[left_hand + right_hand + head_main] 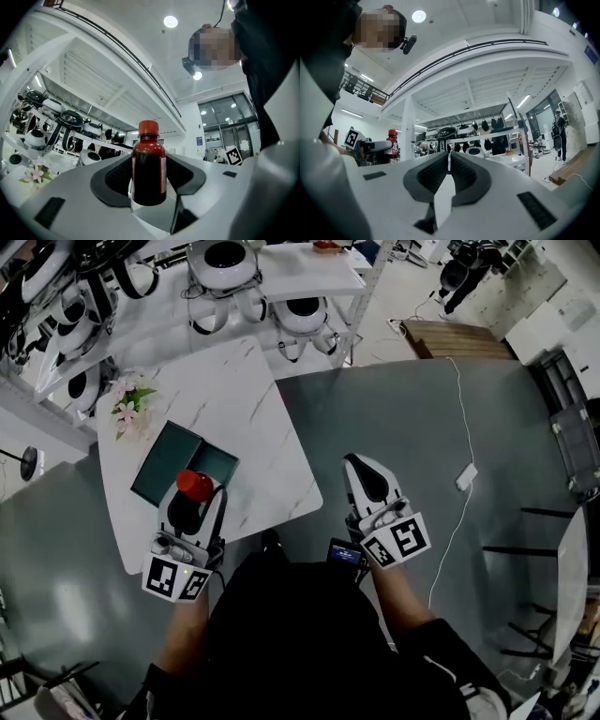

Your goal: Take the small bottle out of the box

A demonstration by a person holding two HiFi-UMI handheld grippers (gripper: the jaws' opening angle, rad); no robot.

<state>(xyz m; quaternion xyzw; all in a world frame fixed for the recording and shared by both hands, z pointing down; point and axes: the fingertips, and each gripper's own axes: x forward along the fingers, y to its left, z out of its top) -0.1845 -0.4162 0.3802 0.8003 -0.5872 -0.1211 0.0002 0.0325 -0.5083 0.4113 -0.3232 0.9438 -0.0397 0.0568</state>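
Note:
A small dark bottle (pixel 149 165) with a red cap stands upright between the jaws of my left gripper (pixel 150 180), which is shut on its body. In the head view the bottle's red cap (pixel 195 485) shows at the tip of the left gripper (pixel 194 502), above the near right part of the open dark green box (pixel 165 463) on the white marble table (pixel 246 413). My right gripper (pixel 355 463) hangs past the table's right edge, over the grey floor. Its jaws are shut and empty (pixel 448 158). From the right gripper view the bottle (pixel 392 142) appears at the left.
Pink flowers (pixel 130 406) lie at the table's far left corner. Shelves with white round devices (pixel 225 263) stand behind the table. A white cable and power block (pixel 466 476) lie on the floor at the right, a wooden pallet (pixel 459 337) farther back.

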